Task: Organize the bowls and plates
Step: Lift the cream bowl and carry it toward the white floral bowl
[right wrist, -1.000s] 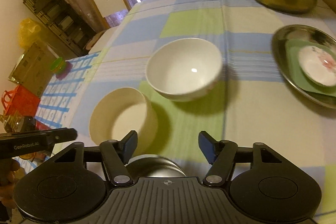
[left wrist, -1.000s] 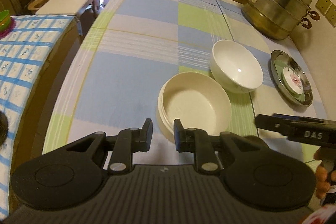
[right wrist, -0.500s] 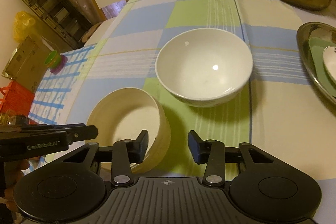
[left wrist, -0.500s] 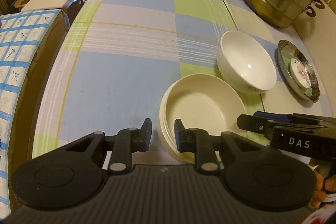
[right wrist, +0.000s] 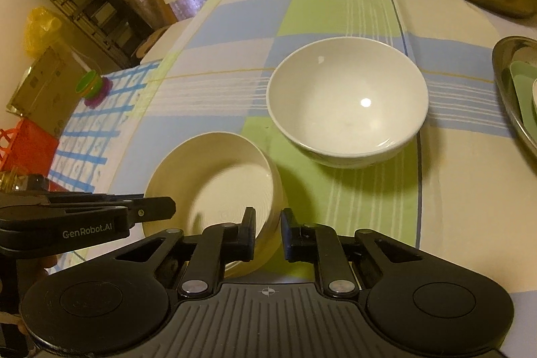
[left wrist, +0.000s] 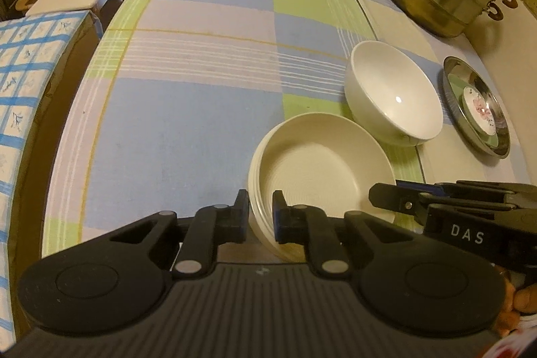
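Both hand-held grippers tilt steeply down over the near edge of the tabletop, left hand-held gripper and right hand-held gripper each having just closed its jaws on opposite sides of the cream bowl's wall. The cream bowl sits upright, mouth up, with no long axis. The white bowl stands just beyond it, also mouth up.

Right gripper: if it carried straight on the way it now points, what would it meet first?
The right gripper already straddles the cream bowl's wall. Beyond that, probably the tablecloth before the white bowl; depth is unclear.
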`<state>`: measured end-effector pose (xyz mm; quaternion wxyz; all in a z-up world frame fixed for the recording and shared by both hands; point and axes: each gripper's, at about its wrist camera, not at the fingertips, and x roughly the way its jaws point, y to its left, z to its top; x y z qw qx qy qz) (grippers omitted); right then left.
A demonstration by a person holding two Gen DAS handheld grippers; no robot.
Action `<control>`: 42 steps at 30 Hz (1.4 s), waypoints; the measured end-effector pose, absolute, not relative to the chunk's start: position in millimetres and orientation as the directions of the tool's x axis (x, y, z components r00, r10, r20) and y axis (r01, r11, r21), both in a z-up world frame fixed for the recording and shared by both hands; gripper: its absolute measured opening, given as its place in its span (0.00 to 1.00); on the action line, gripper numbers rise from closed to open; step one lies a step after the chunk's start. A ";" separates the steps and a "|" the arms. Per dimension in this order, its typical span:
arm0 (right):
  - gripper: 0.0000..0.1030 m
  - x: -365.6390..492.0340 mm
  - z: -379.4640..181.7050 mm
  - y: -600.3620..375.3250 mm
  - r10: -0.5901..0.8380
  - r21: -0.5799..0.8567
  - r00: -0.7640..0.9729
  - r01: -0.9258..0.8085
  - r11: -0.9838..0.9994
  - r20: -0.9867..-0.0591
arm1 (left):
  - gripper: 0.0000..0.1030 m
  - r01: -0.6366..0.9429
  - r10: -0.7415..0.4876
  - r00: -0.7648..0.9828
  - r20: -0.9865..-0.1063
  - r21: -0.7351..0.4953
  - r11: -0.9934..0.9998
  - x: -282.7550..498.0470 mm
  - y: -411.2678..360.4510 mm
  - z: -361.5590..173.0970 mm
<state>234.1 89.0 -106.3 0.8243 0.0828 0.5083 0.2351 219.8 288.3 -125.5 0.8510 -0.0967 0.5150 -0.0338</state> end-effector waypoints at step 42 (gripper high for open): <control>0.15 295.5 -32.2 5.9 0.390 0.400 0.514 -0.097 0.911 -0.764 | 0.12 0.169 -0.269 0.530 -0.804 -0.211 0.963 317.1 211.6 -61.5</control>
